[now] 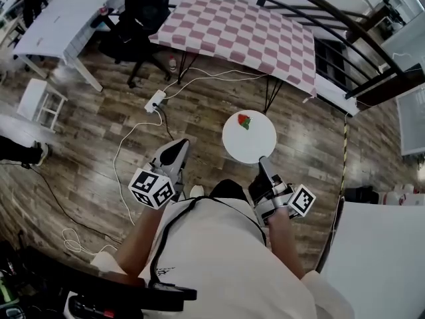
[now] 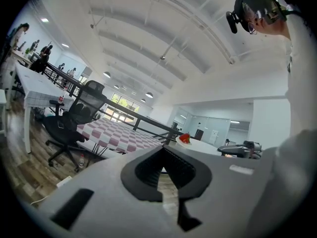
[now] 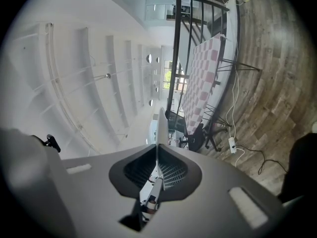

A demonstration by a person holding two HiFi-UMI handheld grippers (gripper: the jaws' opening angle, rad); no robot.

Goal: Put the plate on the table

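**Plate in right gripper; table lying ahead at 12 o'clock**

The right gripper (image 1: 263,165) is clamping the near rim of the white plate (image 1: 249,141). In the right gripper view the rim is sitting edge-on between the two pads, with the jaws pressed onto it. In the head view the grip point is lying at about 5 o'clock on the plate, and the plate is projecting from the gripper toward 12 o'clock. The plate is hanging over the wooden floor (image 1: 199,105), not over any surface. A small red item (image 1: 244,121) is resting near its far edge.

The left gripper (image 1: 178,146) is closed on nothing. It is hovering at about 9 o'clock from the plate, near it but apart.

The table (image 1: 226,25), covered with a checked cloth, is lying at about 12 o'clock from the plate, well apart. Its long axis is running roughly from 10 o'clock to 4 o'clock across the head view, so the plate is facing its long near edge.

Judgement: the plate is not yet over the table. The coming move is depending on advancing the right gripper toward 12 o'clock while holding the plate level, so that the red item is not sliding off.
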